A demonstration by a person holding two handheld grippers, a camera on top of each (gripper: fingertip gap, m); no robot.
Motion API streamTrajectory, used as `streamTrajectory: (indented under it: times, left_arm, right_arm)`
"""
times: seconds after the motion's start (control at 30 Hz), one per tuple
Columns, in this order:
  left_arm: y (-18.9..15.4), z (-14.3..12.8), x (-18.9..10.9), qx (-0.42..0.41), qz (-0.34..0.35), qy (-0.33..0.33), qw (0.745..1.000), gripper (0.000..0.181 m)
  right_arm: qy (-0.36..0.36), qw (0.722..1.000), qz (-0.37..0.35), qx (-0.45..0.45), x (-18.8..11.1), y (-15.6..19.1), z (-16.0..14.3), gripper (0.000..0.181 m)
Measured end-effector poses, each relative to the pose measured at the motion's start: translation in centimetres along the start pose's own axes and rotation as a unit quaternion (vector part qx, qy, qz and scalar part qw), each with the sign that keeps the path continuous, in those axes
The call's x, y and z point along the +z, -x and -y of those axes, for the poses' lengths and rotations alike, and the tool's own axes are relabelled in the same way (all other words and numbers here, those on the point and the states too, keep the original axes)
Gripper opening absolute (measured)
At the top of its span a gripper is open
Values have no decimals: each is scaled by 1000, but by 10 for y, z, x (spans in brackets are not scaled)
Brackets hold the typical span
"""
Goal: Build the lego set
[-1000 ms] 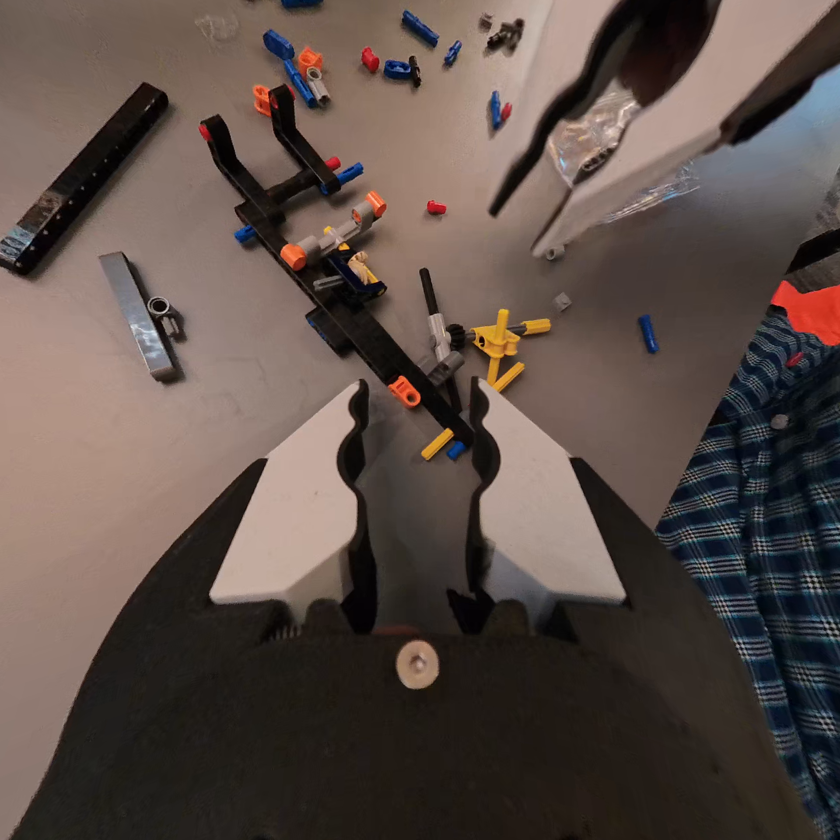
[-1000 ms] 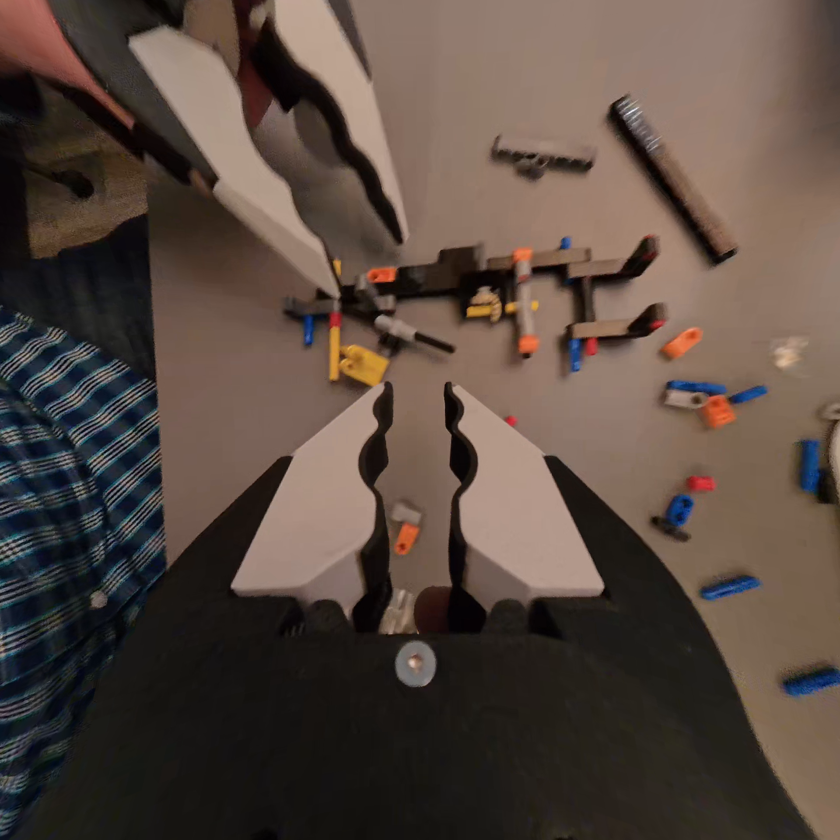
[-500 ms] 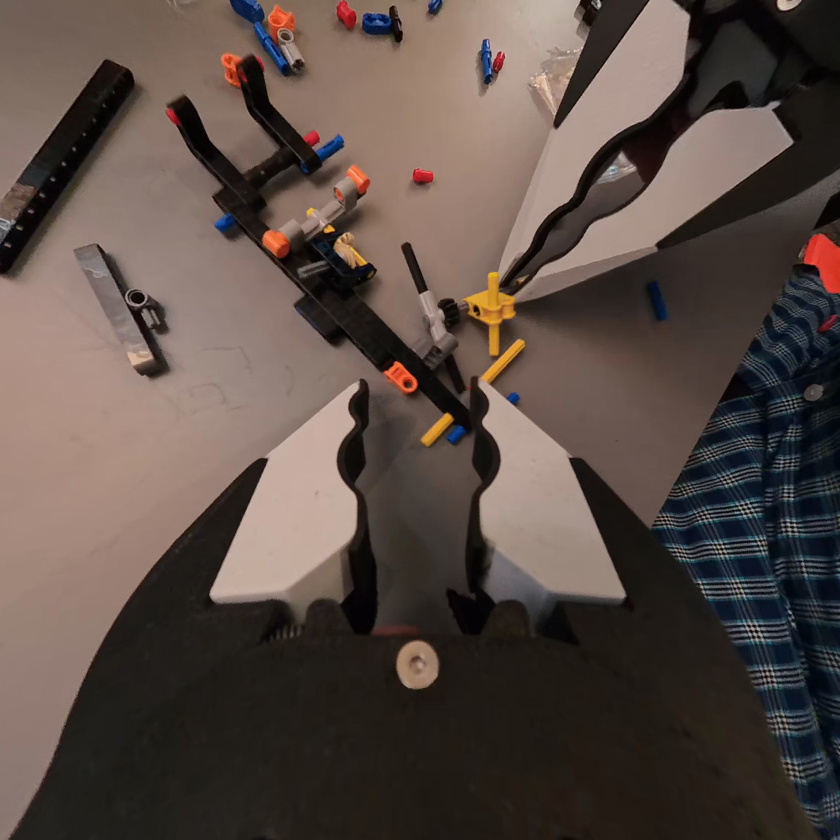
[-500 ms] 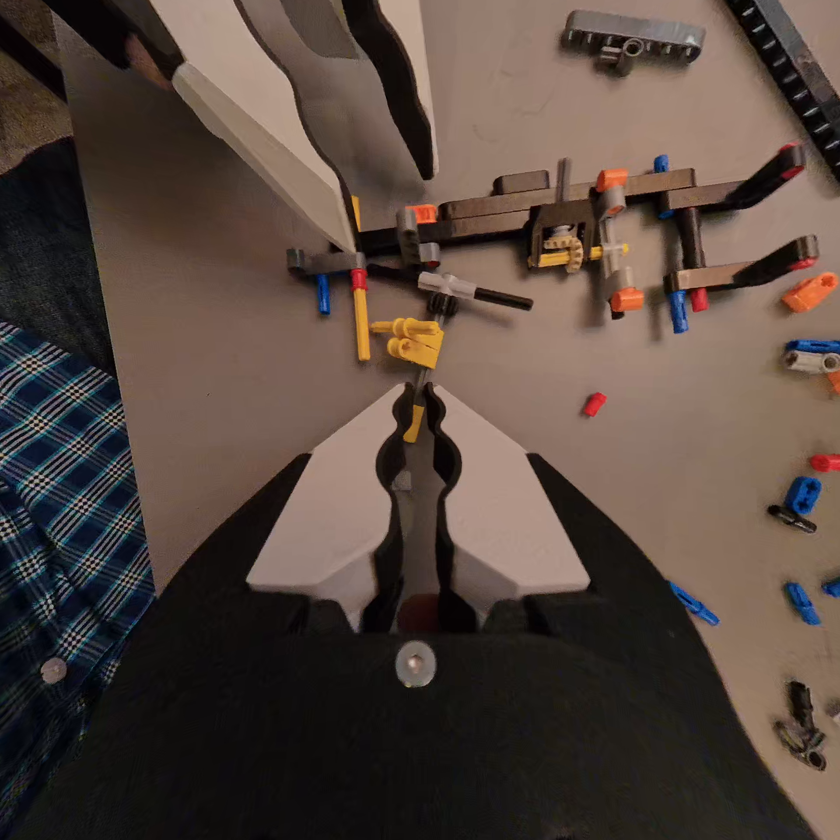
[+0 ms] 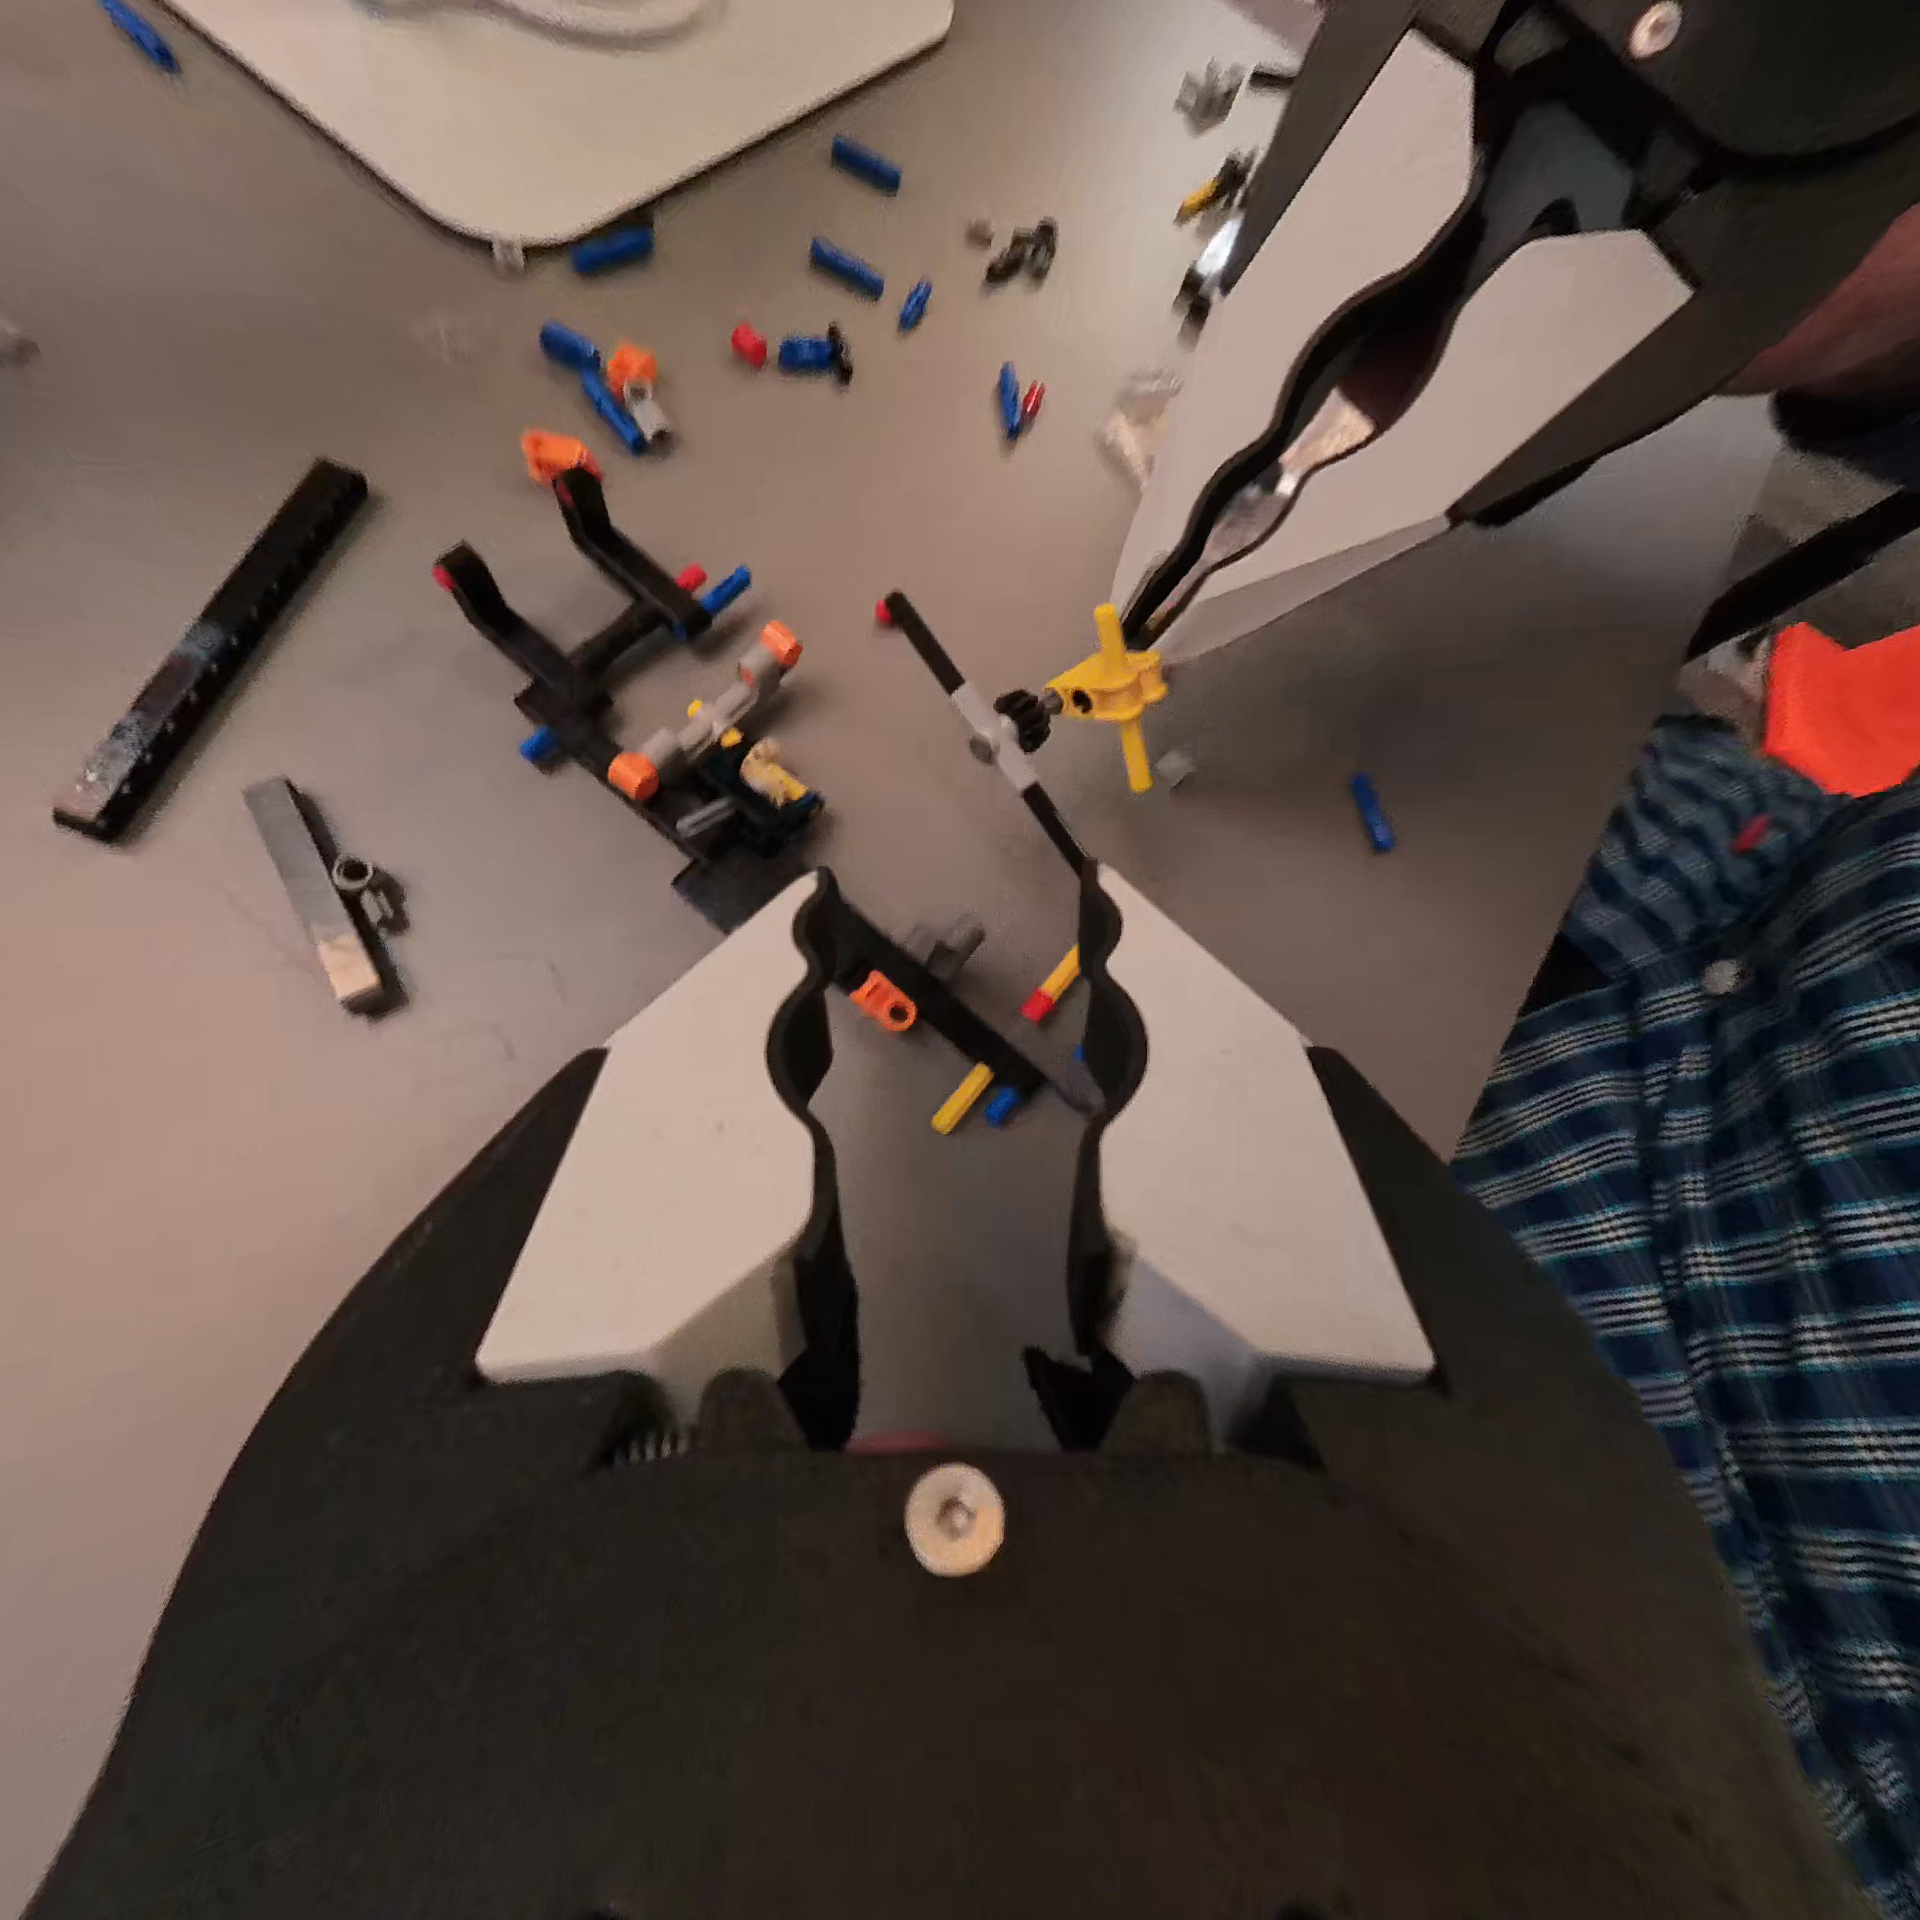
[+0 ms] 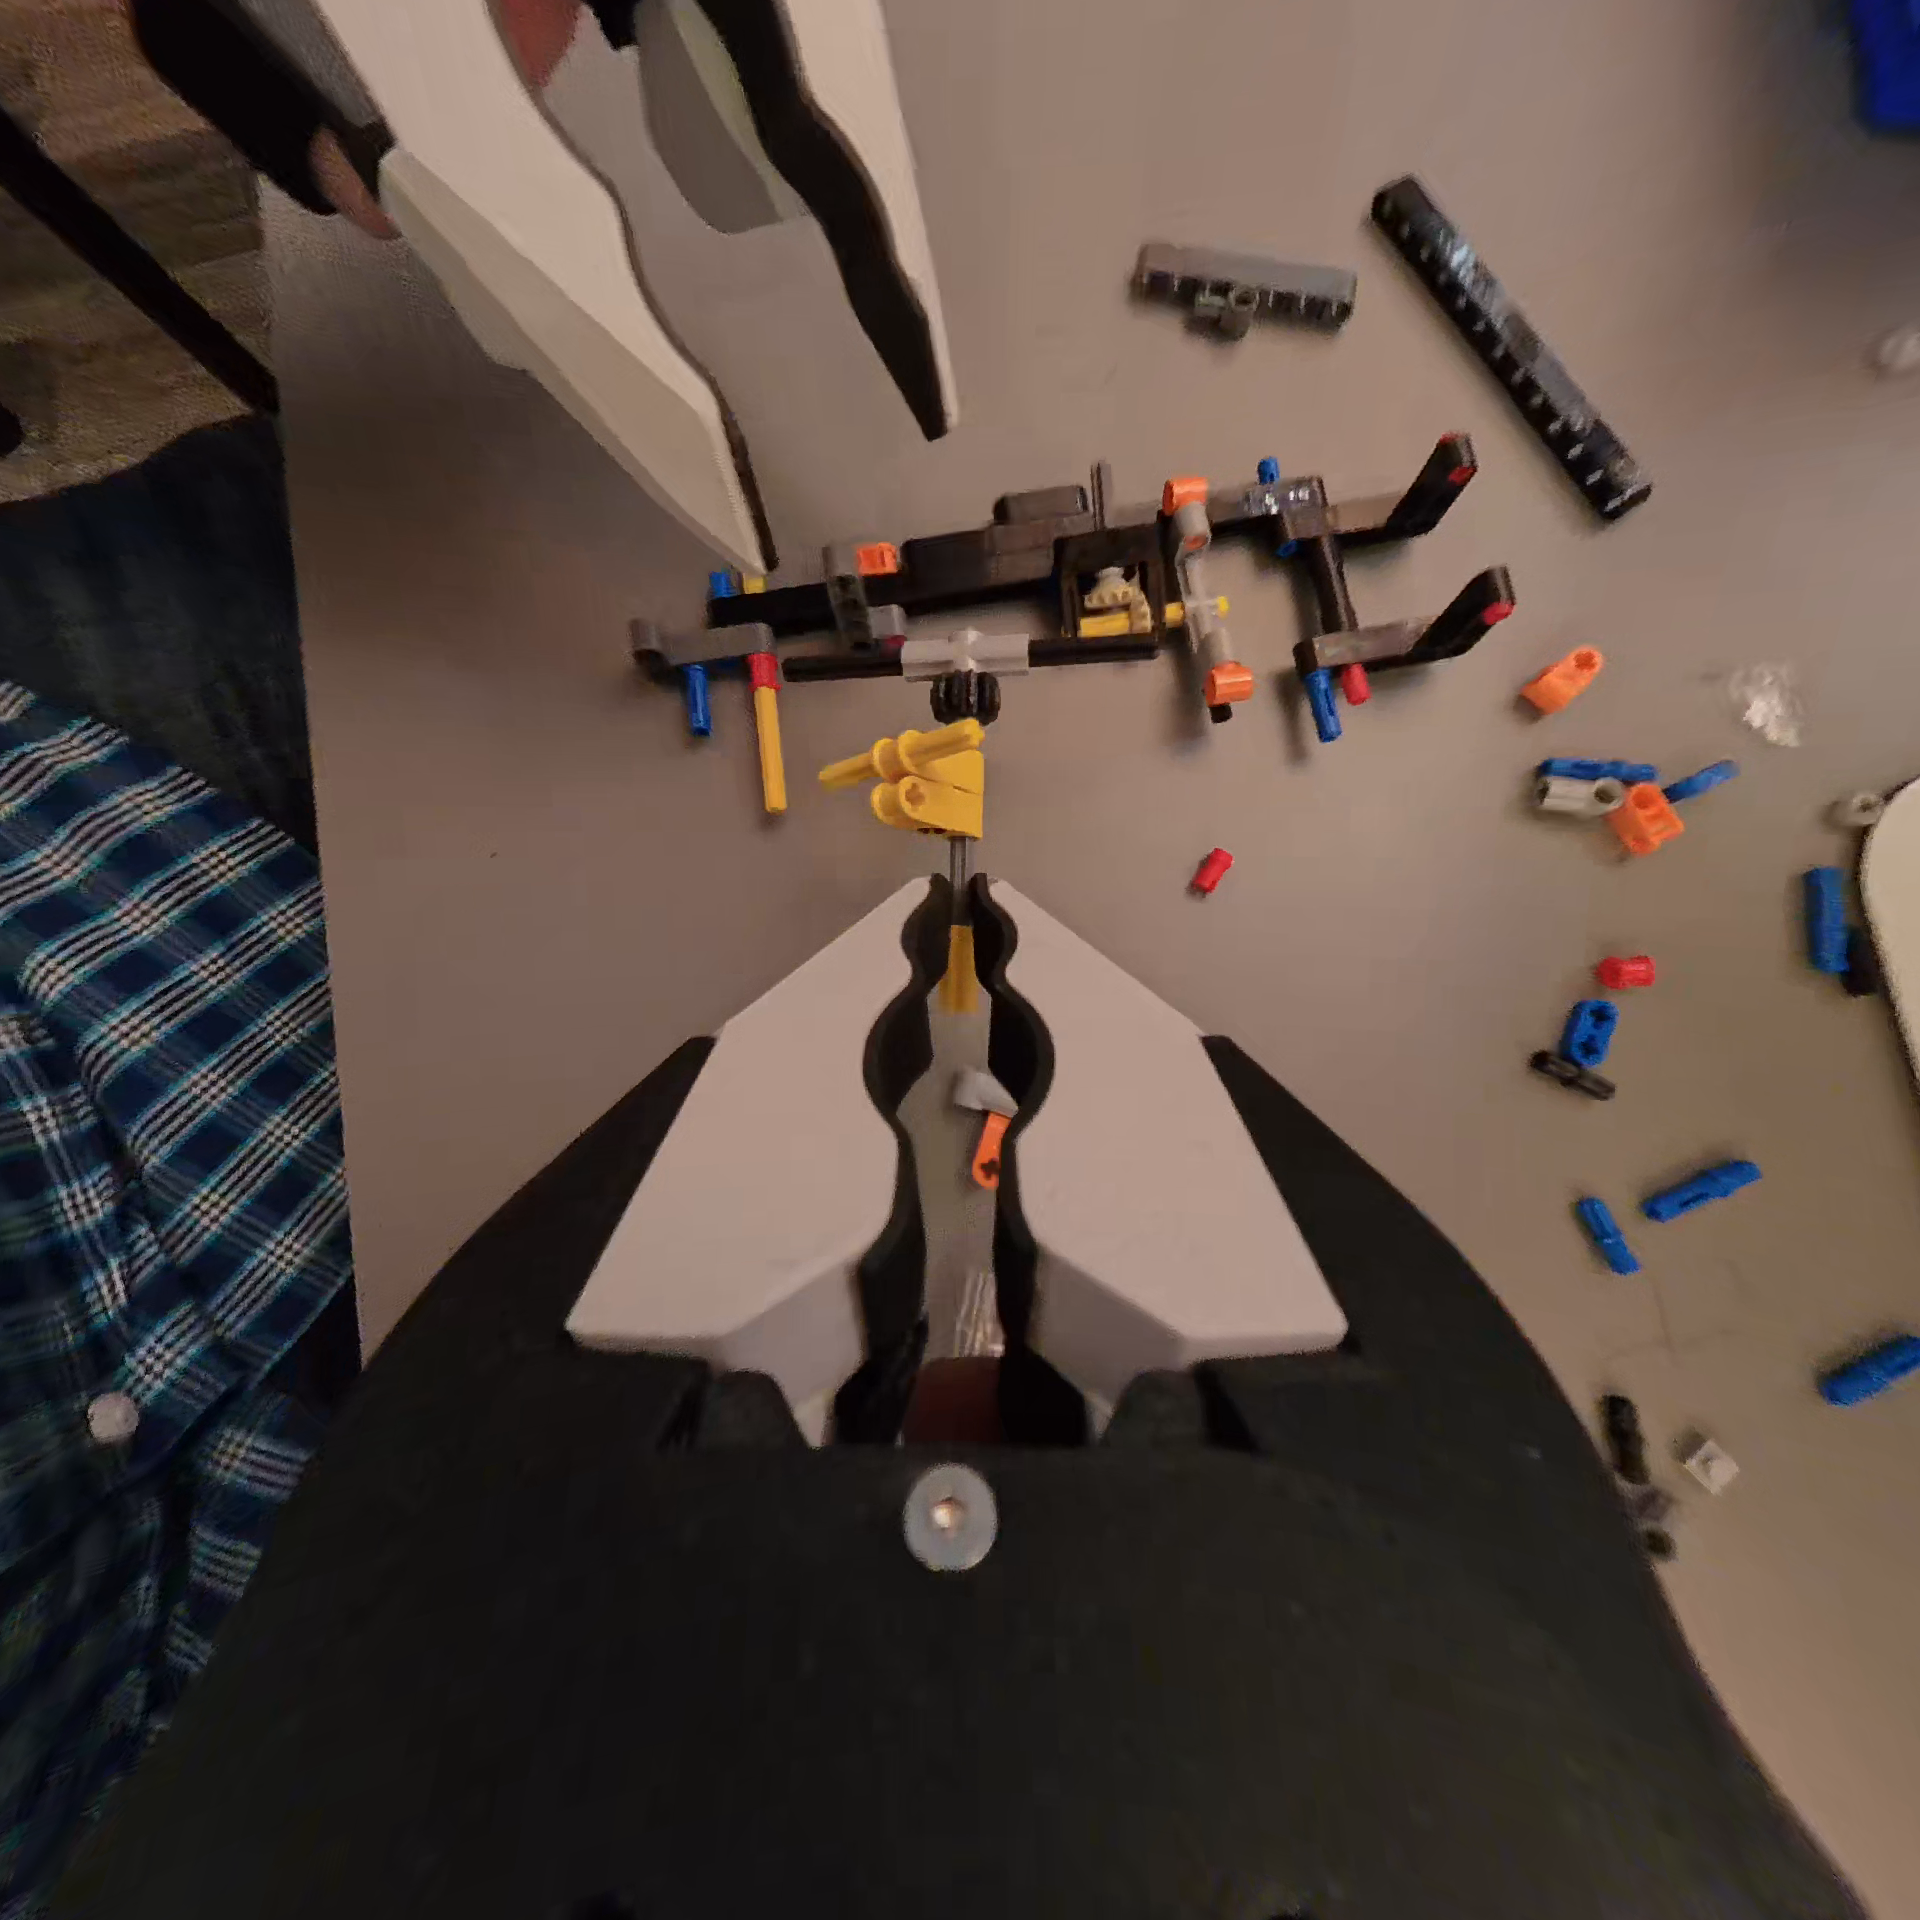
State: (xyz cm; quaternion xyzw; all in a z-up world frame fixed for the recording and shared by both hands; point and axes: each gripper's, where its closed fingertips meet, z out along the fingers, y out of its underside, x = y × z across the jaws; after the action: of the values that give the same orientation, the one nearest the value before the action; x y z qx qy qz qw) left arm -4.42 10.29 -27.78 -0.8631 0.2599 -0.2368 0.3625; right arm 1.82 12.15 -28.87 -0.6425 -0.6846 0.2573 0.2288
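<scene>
My right gripper [image 6: 958,883] is shut on the thin axle of a small sub-assembly: a yellow connector [image 6: 930,779], a black gear [image 6: 964,696] and a grey connector on a black axle [image 6: 966,655]. In the left wrist view the right gripper [image 5: 1138,629] holds this yellow piece [image 5: 1107,691] up beside the black frame assembly [image 5: 582,675], which lies on the table [image 6: 987,561]. My left gripper [image 5: 954,883] is open and empty, hovering over the near end of the frame. It shows at the top left of the right wrist view [image 6: 847,499].
A long black beam [image 5: 208,644] and a grey beam [image 5: 312,894] lie left of the frame. Loose blue, red and orange pins [image 6: 1642,821] are scattered around. A white board [image 5: 582,104] lies at the back. A person's plaid shirt [image 5: 1714,1143] is at the table edge. There is about 8 centimeters between the tips of the two grippers. From the left gripper's tips to the long black beam [image 5: 208,644] is close to 15 centimeters. The right camera catches it too, in the right wrist view [image 6: 1502,315].
My right gripper came in, shut on the yellow sub-assembly's axle and lifted it, swinging the black axle alongside the frame. My left gripper stayed open and shifted over the frame's end.
</scene>
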Motion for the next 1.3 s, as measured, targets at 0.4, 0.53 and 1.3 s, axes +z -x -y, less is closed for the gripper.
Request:
streamTrajectory:
  times: [0.4,0.53,1.3]
  left_arm:
    - [-38,47,5,-20,-103,-62,993,39]
    - [-47,53,5,-45,-145,-88,984,20]
    - [-52,63,10,-73,-169,-126,975,9]
  right_arm:
    - [-18,983,-1,-183,-37,20,23,1]
    - [-22,981,-12,-190,-39,19,23,1]
    - [-71,984,5,-161,-49,10,21,1]
